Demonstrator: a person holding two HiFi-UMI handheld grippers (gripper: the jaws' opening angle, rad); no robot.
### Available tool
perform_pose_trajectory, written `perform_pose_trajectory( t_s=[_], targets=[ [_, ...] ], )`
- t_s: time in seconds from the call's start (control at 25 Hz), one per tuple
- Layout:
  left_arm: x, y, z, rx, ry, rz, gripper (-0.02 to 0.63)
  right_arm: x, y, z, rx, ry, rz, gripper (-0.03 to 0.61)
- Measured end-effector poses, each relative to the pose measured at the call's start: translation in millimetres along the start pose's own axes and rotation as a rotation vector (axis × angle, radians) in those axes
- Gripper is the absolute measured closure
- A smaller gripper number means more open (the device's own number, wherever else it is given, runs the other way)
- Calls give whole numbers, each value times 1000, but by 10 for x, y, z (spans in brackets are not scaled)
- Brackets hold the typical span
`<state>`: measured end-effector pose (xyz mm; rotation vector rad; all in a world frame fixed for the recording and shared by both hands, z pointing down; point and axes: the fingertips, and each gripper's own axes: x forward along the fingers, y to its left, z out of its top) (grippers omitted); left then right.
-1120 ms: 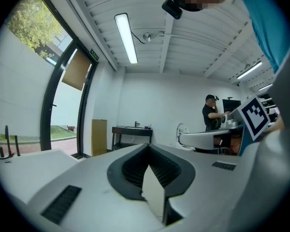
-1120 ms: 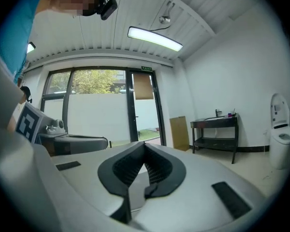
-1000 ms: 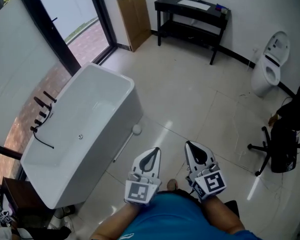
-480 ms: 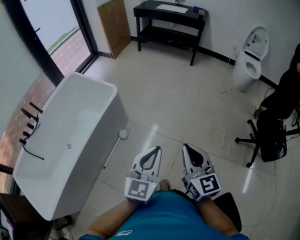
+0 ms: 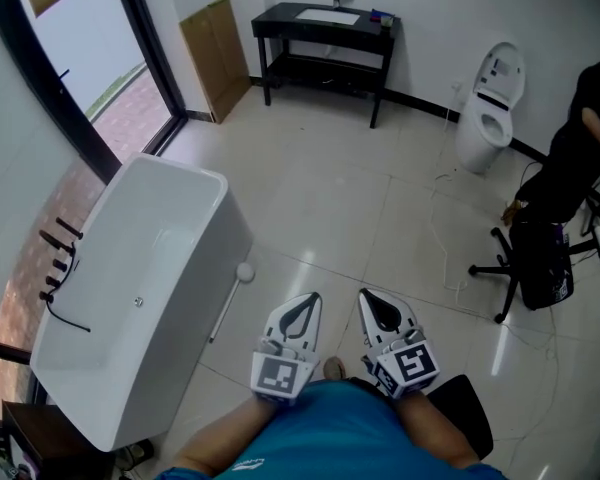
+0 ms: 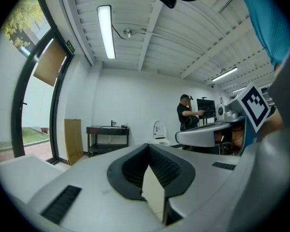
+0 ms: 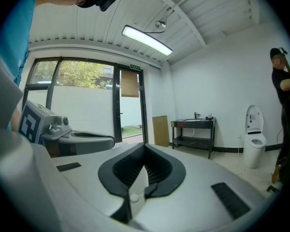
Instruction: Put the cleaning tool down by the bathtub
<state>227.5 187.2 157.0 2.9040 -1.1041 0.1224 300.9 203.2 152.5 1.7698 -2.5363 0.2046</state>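
L gripper [image 5: 302, 308] & R gripper [image 5: 372, 303] both pressed together, nothing in either, side by side. Cleaning tool [image 5: 230, 303] lies on floor [image 5: 360, 208] right beside bathtub [image 5: 225, 240].

Bathtub [image 5: 180, 171] at left along the window [image 5: 75, 88], cleaning tool [image 5: 245, 272] on the floor [image 5: 360, 208] just beside its right wall, table [image 5: 280, 18] behind, toilet [image 5: 488, 98] to its right, chair [image 5: 535, 263] far right
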Motion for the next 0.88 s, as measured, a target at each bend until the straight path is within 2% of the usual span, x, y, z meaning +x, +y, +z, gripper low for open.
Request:
perform_pose_trajectory(
  t_s=[0.88],
  targets=[
    [90, 64, -89, -4, 24, 7, 615, 32, -156, -51, 27, 3, -23, 598]
  ],
)
